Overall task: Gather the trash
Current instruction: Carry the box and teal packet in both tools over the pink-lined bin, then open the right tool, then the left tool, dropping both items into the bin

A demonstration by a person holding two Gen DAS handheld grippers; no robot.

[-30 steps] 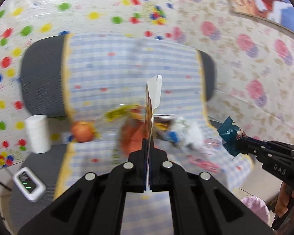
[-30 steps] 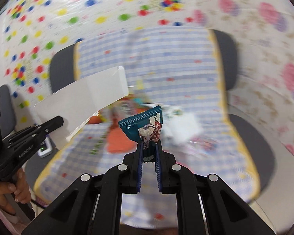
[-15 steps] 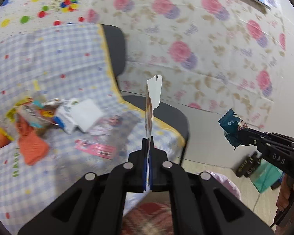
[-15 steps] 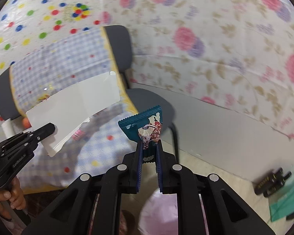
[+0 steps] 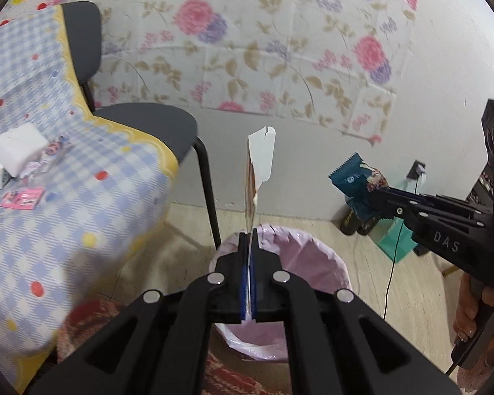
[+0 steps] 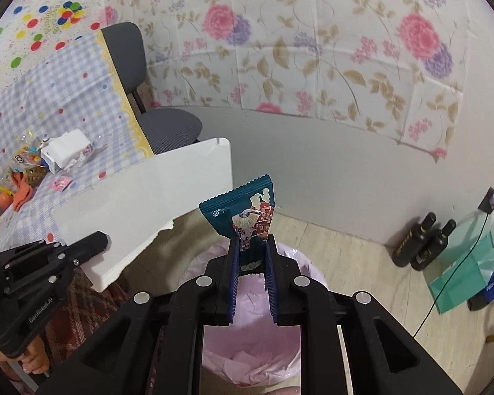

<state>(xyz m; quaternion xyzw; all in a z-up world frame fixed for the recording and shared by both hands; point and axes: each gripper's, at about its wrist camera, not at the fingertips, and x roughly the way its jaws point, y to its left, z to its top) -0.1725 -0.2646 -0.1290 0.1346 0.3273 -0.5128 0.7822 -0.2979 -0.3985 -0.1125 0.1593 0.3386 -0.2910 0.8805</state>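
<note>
you've swung both loads off the tabletop (image 5: 82,177) to the pink-lined bin (image 6: 194,266): left gripper (image 5: 248,247) pinches the white card (image 5: 261,151), right gripper (image 6: 251,256) grasps the teal wrapper (image 6: 243,210), ready to drop.

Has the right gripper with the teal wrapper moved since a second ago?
Yes. The right gripper, shut on the teal wrapper, swung away from the checkered table to above the pink-lined bin.

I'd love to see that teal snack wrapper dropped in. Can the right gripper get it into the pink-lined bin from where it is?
Probably yes. The right gripper, its jaws shut on the teal wrapper, hangs over the open bin, and nothing shows between them. The left gripper's white card sits off to the side.
</note>
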